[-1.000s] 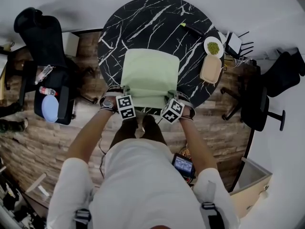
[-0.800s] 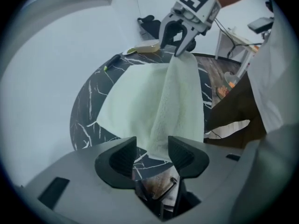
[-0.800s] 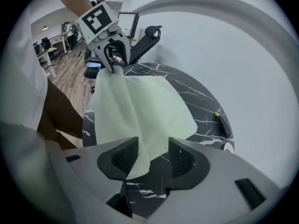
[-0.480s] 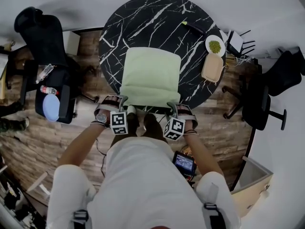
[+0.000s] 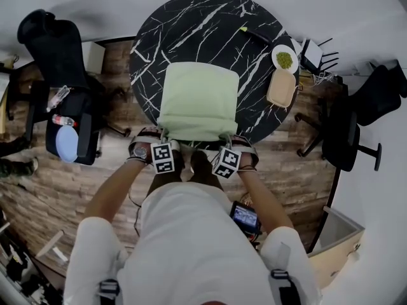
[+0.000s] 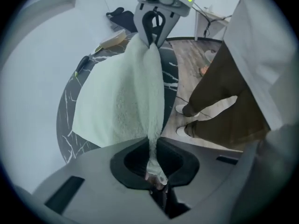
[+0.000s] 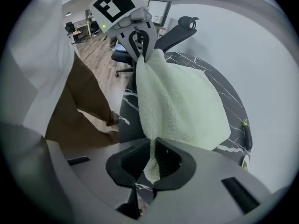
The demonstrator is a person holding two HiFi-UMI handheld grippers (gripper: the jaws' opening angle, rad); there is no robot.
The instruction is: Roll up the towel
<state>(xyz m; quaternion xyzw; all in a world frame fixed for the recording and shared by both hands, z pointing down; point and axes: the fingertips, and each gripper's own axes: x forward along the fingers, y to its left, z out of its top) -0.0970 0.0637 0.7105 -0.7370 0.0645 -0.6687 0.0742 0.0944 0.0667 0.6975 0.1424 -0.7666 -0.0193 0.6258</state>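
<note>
As they closed, left claw and right claw pinch towel corners.

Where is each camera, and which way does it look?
Head view: on the person's head, looking steeply down at towel, table, arms.
Left gripper view: on the left gripper, facing along the towel to the right gripper; trousers show.
Right gripper view: on the right gripper, facing the left one; trousers again.
Shared: the towel, on which both grippers' jaws have just closed.

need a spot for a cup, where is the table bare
Bare: the far half of the round black marble table, beyond the pale green towel. Crowded: its right edge, with a black marker, white round plate and tan oblong dish.
</note>
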